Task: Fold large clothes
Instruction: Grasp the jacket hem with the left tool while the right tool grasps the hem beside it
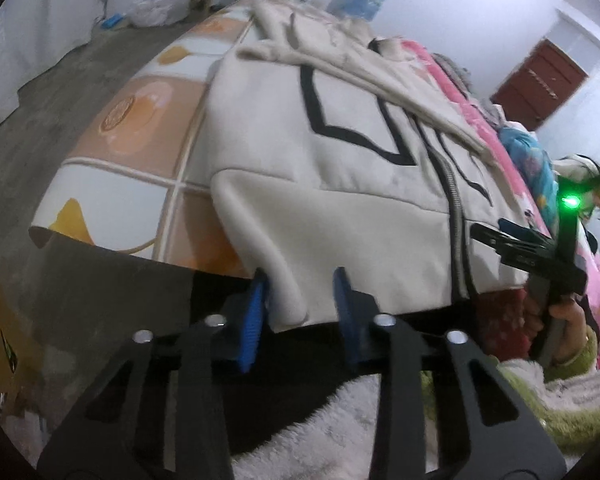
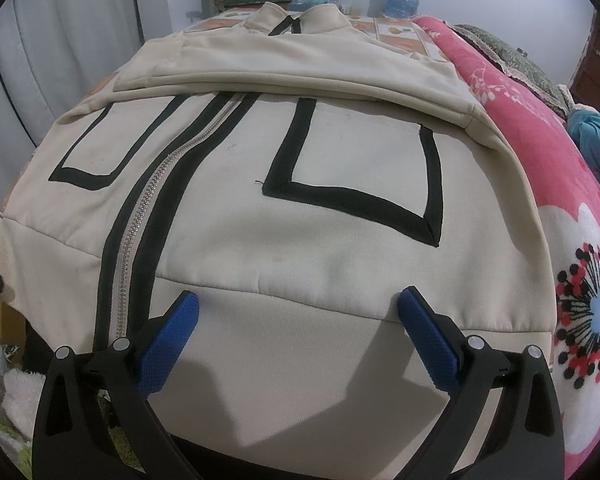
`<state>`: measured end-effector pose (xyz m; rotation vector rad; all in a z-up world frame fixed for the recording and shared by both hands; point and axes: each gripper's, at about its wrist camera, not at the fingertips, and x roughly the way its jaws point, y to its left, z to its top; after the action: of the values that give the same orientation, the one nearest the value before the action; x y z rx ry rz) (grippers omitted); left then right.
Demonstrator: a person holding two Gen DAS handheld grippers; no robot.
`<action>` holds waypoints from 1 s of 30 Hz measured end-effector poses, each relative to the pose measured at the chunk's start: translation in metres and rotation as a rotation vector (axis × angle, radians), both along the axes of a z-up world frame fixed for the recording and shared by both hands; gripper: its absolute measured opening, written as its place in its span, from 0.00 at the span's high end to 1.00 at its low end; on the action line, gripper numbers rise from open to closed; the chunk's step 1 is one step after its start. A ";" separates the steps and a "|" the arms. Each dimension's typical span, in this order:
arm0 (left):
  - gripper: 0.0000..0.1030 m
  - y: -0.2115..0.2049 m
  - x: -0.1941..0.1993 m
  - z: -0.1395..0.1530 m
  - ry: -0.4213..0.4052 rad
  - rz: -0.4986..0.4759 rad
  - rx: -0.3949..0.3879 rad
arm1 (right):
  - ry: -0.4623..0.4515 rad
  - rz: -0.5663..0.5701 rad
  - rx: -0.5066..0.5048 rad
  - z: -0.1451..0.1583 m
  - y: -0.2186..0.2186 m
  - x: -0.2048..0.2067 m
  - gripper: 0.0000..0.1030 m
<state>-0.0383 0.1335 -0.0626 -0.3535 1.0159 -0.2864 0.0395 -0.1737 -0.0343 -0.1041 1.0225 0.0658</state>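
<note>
So the cream zip-up jacket with black outline patches [image 2: 300, 208] is spread flat on the bed, sleeves folded across the chest. The left gripper [image 1: 300, 300] has its blue fingers [image 1: 254, 320] on either side of the hem's left corner, narrowed but not visibly pinching it. The right gripper [image 2: 298, 320] hovers over the bottom hem, fingers spread wide, nothing between them. A pink floral blanket [image 2: 540, 200] sits just beside the jacket, and an orange-and-white checked sheet [image 1: 140, 120] lies underneath.
</note>
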 end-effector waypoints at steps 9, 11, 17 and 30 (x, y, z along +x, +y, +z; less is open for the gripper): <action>0.87 -0.005 0.001 -0.005 0.037 0.034 0.150 | -0.019 -0.004 -0.004 0.000 0.001 -0.003 0.06; 0.90 -0.006 0.000 -0.002 0.029 0.038 0.177 | -0.025 -0.002 -0.005 0.000 0.001 -0.004 0.06; 0.92 -0.023 -0.004 0.005 -0.012 0.010 0.326 | 0.010 0.027 -0.012 0.005 0.000 -0.007 0.06; 0.92 -0.033 -0.005 0.007 -0.034 -0.031 0.424 | -0.002 -0.135 0.078 0.040 -0.078 -0.084 0.14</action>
<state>-0.0428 0.1005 -0.0560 0.0508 1.0202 -0.0987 -0.0447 -0.2513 0.0061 0.0360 1.0217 -0.0178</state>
